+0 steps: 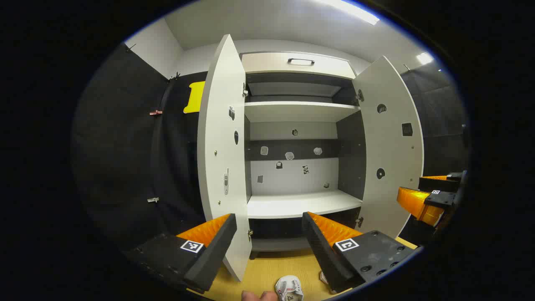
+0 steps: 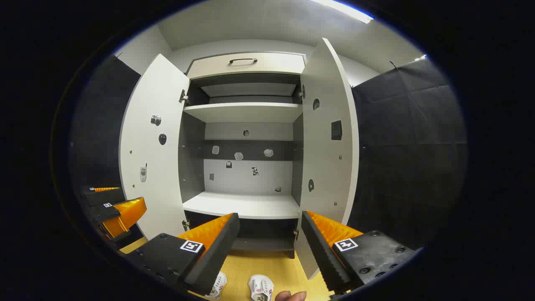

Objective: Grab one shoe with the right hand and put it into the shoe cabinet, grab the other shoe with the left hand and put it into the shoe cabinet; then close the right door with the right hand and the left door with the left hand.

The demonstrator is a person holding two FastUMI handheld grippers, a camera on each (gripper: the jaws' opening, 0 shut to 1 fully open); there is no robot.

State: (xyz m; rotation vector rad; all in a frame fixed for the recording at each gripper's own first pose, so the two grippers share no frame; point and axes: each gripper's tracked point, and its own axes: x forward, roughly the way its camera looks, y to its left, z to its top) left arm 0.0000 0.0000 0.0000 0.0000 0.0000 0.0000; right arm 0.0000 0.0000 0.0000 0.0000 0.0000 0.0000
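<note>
While both claws gape empty, two shoes lie below the right claw.

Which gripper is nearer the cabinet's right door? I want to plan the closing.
Right. The right gripper hangs open just left of the right door; the left gripper sits by the left door, across the cabinet opening.
</note>
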